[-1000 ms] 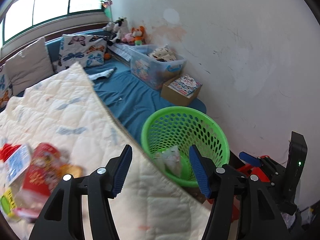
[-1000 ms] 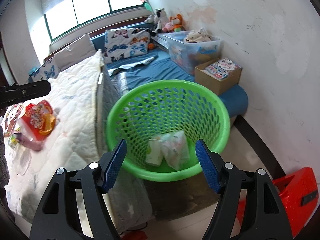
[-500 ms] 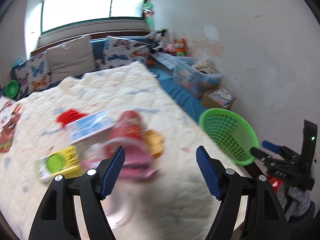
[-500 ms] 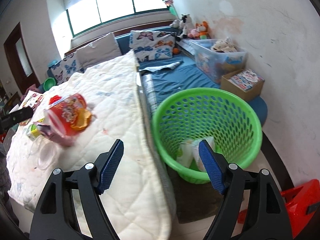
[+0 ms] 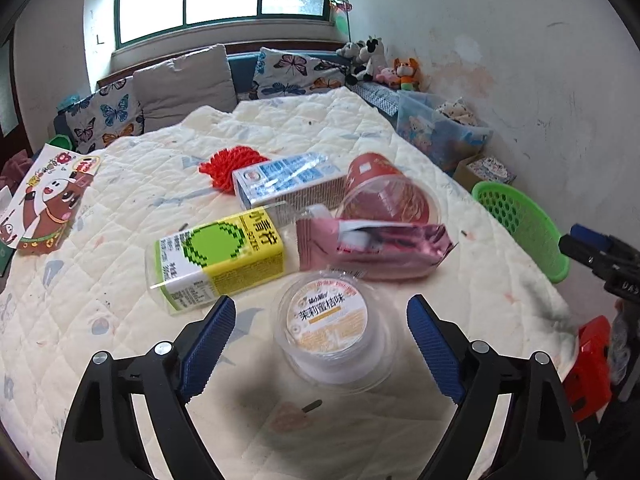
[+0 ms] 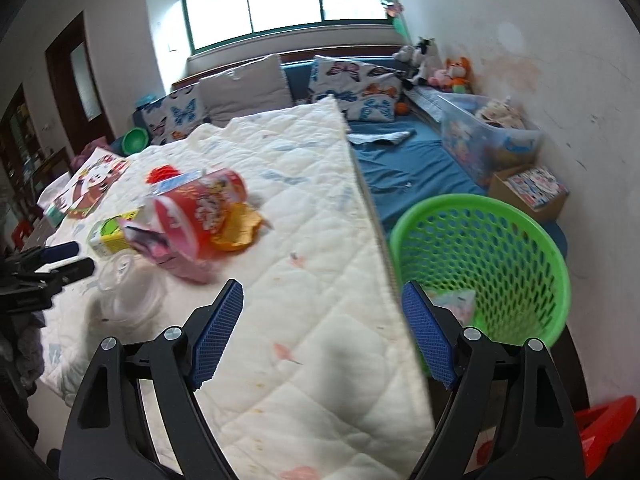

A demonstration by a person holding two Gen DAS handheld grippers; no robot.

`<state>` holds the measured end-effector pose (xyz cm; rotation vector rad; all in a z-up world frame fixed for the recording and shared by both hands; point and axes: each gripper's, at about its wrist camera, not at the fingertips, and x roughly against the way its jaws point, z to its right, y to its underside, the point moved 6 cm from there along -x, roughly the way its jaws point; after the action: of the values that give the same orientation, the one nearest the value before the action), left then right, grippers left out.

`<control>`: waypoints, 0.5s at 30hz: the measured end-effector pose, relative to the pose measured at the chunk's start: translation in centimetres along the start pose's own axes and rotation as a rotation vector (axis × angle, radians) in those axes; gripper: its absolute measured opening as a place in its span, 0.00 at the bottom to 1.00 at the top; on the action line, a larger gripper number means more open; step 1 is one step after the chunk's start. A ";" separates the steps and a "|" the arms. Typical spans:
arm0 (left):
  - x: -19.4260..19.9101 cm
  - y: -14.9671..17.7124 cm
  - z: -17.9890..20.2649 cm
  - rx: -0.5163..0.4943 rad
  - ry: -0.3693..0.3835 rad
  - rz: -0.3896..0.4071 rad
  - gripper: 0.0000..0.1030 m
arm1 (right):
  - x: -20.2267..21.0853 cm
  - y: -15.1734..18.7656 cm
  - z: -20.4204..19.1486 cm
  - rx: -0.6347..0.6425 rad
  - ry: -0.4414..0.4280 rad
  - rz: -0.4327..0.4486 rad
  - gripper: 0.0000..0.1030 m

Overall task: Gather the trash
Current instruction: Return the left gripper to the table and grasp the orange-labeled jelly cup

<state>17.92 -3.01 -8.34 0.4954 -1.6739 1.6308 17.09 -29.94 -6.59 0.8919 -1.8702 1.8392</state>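
Trash lies on the white quilt (image 5: 120,208): a clear lidded cup (image 5: 330,320), a yellow-green carton (image 5: 218,256), a pink wrapper (image 5: 372,248), a red cup (image 5: 384,196), a blue-white carton (image 5: 288,184) and red netting (image 5: 232,164). My left gripper (image 5: 320,328) is open and empty, its jaws either side of the clear cup. My right gripper (image 6: 322,332) is open and empty over the quilt's edge, beside the green basket (image 6: 504,236), which holds some wrappers (image 6: 456,304). The red cup (image 6: 200,212) shows in the right wrist view too.
A cartoon paper bag (image 5: 48,196) lies at the quilt's left. Pillows (image 5: 184,80) line the back. A clear storage bin (image 6: 488,136) and a cardboard box (image 6: 528,192) stand on the blue mat by the wall. A red object (image 6: 600,436) is on the floor.
My left gripper swung left from the basket to the trash pile and now sits over the clear cup. My right gripper moved left from above the basket to the quilt's edge.
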 end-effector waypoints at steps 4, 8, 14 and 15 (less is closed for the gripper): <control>-1.5 0.6 0.1 -0.011 -0.004 -0.026 0.82 | -0.2 -0.1 -1.7 0.032 -0.022 -0.006 0.80; -2.6 0.9 0.1 -0.020 -0.014 -0.050 0.82 | -0.7 0.1 -2.9 0.059 -0.032 -0.019 0.80; -3.4 0.9 0.2 -0.037 -0.014 -0.059 0.79 | -1.2 0.1 -4.2 0.093 -0.047 -0.035 0.80; -3.5 0.9 0.3 -0.040 -0.011 -0.058 0.77 | -1.4 0.1 -4.5 0.100 -0.051 -0.037 0.80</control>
<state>19.46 -3.94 -11.46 0.5287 -1.6812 1.5530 17.25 -25.27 -7.20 1.0098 -1.7919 1.9192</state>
